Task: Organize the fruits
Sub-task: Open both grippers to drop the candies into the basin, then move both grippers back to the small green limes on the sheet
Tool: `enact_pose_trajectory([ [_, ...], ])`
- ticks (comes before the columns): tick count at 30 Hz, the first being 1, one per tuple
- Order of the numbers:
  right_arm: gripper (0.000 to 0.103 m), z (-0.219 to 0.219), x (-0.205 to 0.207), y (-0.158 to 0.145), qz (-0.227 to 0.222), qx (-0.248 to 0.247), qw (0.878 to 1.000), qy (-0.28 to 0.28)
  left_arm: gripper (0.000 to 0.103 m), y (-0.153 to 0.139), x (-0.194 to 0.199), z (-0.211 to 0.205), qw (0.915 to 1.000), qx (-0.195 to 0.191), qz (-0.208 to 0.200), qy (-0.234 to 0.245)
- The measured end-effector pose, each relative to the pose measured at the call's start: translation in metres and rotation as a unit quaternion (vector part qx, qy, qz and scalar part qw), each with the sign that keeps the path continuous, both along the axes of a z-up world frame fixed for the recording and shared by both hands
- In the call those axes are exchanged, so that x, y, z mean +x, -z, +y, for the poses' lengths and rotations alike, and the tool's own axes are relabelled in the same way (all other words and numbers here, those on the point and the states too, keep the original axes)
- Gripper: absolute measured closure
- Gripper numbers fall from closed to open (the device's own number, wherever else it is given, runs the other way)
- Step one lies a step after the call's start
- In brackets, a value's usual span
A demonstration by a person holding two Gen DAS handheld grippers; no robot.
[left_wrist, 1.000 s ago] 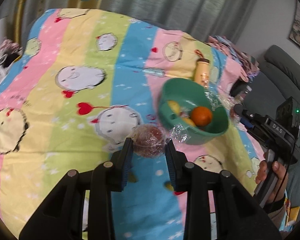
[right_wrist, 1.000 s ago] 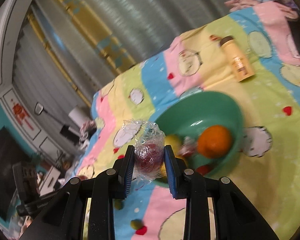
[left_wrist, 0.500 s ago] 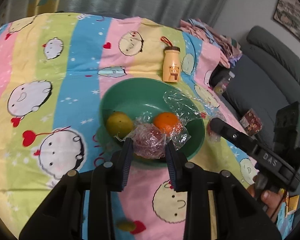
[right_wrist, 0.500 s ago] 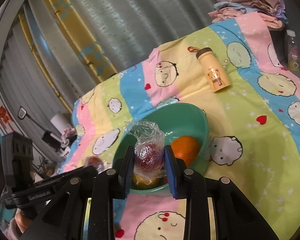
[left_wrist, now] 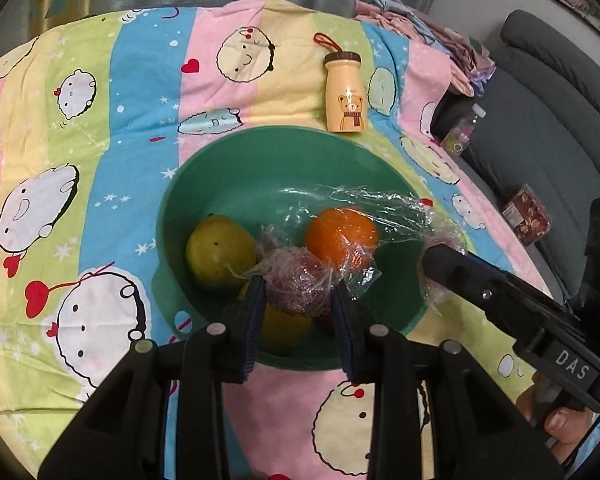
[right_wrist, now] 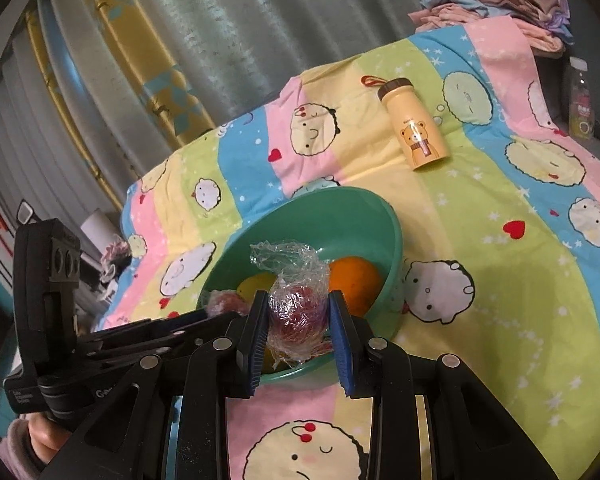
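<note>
Over the green bowl [left_wrist: 204,184] on the quilt-draped bed, each hand-held gripper, left [left_wrist: 298,304] and right [right_wrist: 298,326], clamps a film-wrapped red fruit [left_wrist: 296,284] [right_wrist: 298,312]; loose cling film could snag the pads on release, or crowded fruit roll out.

Left gripper [left_wrist: 298,298] reaching forward and down, both blue-padded fingers [left_wrist: 252,322] pressing in from either side on a wrapped red fruit [left_wrist: 296,286], jaws drawn close with only that fruit between them. Right gripper [right_wrist: 294,320] likewise pinching a second wrapped red fruit [right_wrist: 298,312], pads [right_wrist: 342,344] bearing on its sides, jaws narrowed. Both grippers pointing toward the same spot from opposite sides, tips near each other but apart. Right gripper's black body [left_wrist: 512,320] crossing the left wrist view's lower right, right hand [left_wrist: 548,410] wrapping its handle. Left hand [right_wrist: 46,442] gripping its own handle at the right wrist view's lower left.
</note>
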State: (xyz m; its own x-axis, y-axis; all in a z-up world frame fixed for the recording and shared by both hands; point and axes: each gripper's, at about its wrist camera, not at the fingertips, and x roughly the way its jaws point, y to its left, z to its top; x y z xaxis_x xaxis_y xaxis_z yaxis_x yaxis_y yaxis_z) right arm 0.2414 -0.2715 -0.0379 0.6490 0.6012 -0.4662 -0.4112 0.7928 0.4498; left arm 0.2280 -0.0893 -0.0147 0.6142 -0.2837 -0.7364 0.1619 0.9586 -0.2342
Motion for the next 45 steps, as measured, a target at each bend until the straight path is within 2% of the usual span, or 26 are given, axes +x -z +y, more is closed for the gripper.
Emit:
enact_pose_trajectory([
  [13, 0.071, 0.006, 0.0, 0.003, 0.003, -0.011, 1.0, 0.0, 0.071, 0.007, 0.006, -0.007, 0.9994, 0.034, 0.007, 0.001],
  [25, 0.071, 0.003, 0.001, 0.002, 0.009, -0.019, 1.0, 0.015, 0.069, 0.008, 0.005, -0.008, 0.9989, 0.047, 0.001, -0.005],
  [27, 0.064, 0.002, 0.002, 0.002, 0.011, -0.015, 1.0, 0.017, 0.06, 0.006, 0.005, -0.007, 0.9988, 0.049, -0.003, -0.007],
  [29, 0.05, 0.001, 0.001, 0.002, 0.012, -0.01, 1.0, 0.024, 0.05, 0.003, 0.003, -0.005, 0.9988, 0.048, -0.009, -0.011],
  [30, 0.048, -0.001, 0.001, 0.001, 0.012, -0.006, 1.0, 0.026, 0.047, 0.002, 0.003, -0.003, 0.9987, 0.048, -0.011, -0.015],
  [32, 0.048, -0.004, 0.0, 0.0, 0.01, 0.005, 1.0, 0.026, 0.045, -0.003, 0.001, 0.003, 0.9987, 0.044, -0.015, -0.023],
  [36, 0.047, -0.014, -0.002, -0.005, 0.006, 0.029, 0.999, 0.037, 0.033, -0.014, -0.007, 0.021, 0.998, 0.035, -0.028, -0.045],
  [45, 0.047, -0.016, -0.006, -0.013, -0.003, 0.034, 0.999, 0.037, 0.024, -0.028, -0.042, 0.073, 0.9928, 0.007, -0.041, -0.112],
])
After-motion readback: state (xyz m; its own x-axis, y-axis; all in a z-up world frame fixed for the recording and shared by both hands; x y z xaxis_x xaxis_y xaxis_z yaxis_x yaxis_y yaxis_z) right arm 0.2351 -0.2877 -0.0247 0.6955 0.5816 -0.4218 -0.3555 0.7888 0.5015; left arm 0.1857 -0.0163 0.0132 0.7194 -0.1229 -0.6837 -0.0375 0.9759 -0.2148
